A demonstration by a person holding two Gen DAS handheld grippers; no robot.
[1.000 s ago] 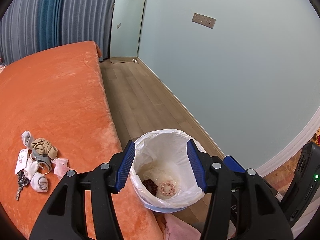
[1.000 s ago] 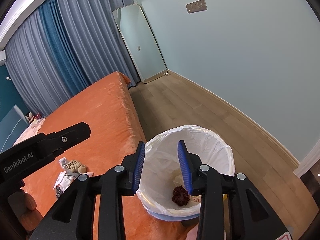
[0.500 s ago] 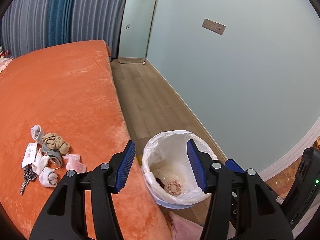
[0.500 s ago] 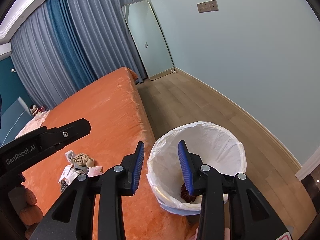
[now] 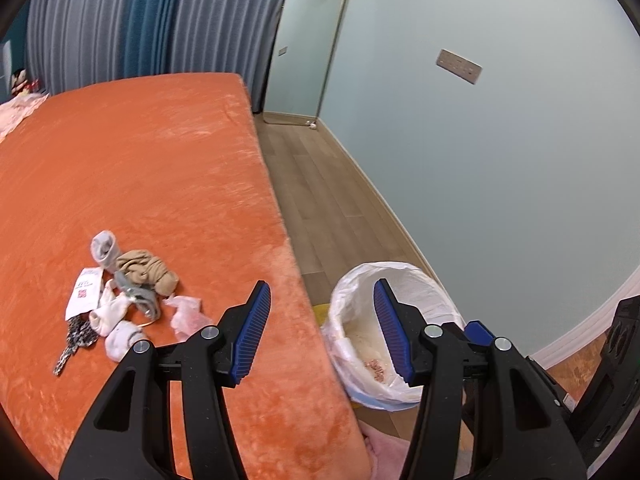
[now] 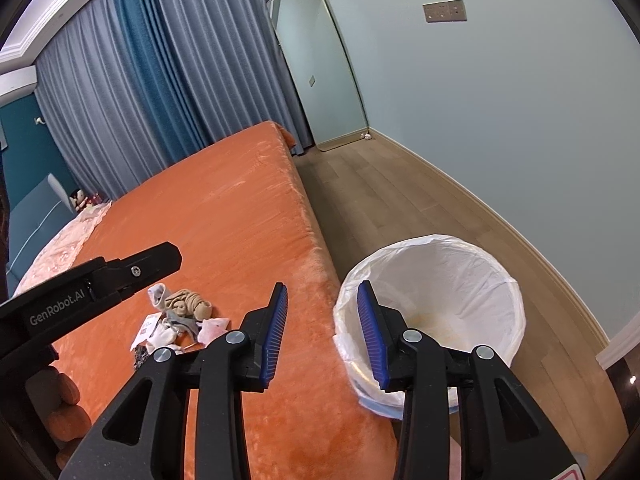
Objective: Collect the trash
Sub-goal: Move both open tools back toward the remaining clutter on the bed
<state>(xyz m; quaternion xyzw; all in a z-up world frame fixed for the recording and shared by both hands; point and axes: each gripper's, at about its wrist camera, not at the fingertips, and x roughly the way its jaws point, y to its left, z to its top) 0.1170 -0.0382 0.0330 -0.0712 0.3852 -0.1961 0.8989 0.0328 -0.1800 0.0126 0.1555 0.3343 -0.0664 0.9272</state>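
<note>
Trash pile (image 5: 124, 304) lay on the orange bed (image 5: 140, 168), ahead and to the left of both hand-held grippers, near the bed's floor-side edge but not at it. Pile was a loose cluster: rolled socks, a tan bundle, a white tag, a pink crumpled bit (image 5: 185, 315), something dark and chain-like at its near end. Its long axis ran roughly away from the cameras, near end toward the person, far end toward the curtains. White-lined bin (image 5: 394, 330) stood on the wooden floor just beside the bed edge, to the right of the pile; a little pinkish trash was visible inside in the left wrist view.

Left hand-held gripper (image 5: 320, 330) was open with nothing between its jaws, straddling the bed edge and the bin rim in view. Right hand-held gripper (image 6: 322, 330) was also open and empty; its jaws had just been opening further. In the right wrist view the left hand-held gripper's body reached in from the left and sat over the bed, closer to the pile (image 6: 182, 320) than the right one.

Judgement: left hand was the nearer one for the next pick, needing a swing left and forward; the pink crumpled bit was the closest piece. Right hand was better placed for the bin (image 6: 432, 308).
</note>
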